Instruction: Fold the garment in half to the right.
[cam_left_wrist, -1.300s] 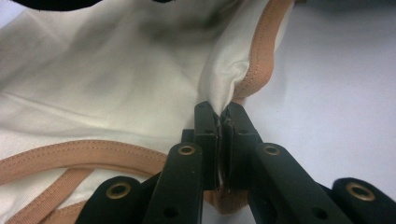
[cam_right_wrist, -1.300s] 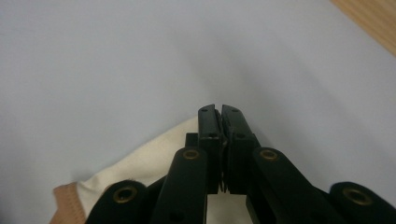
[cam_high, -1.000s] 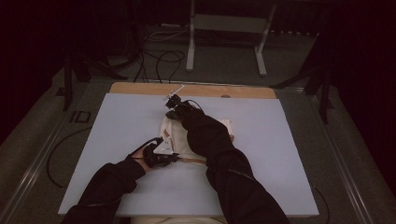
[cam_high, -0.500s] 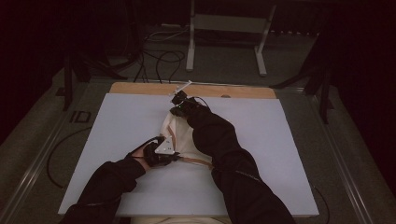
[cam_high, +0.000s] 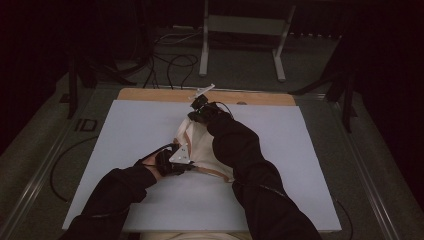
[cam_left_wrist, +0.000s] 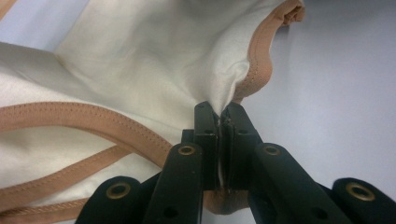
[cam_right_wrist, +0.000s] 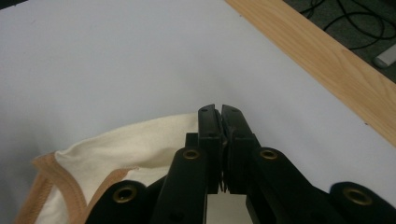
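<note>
A cream cloth (cam_high: 200, 145) with tan trim lies bunched in the middle of the white board (cam_high: 125, 130), stretched between my two grippers. My left gripper (cam_high: 189, 164) holds its near end, and in the left gripper view (cam_left_wrist: 218, 112) the jaws are shut on a fold of the cloth (cam_left_wrist: 140, 70) just beside the tan hem. My right gripper (cam_high: 196, 114) is at the cloth's far end. Its jaws (cam_right_wrist: 219, 112) are pressed together over the cloth's edge (cam_right_wrist: 130, 144), pointing toward the far side of the board.
A wooden strip (cam_high: 150, 95) runs along the board's far edge, close to my right gripper. Behind the table, cables (cam_high: 170, 62) lie on the floor near a metal stand (cam_high: 240, 25). Bare board lies left and right of the cloth.
My right gripper has moved away toward the wooden strip, drawing the cloth's far end out with it. The left gripper has stayed in place on the near end.
</note>
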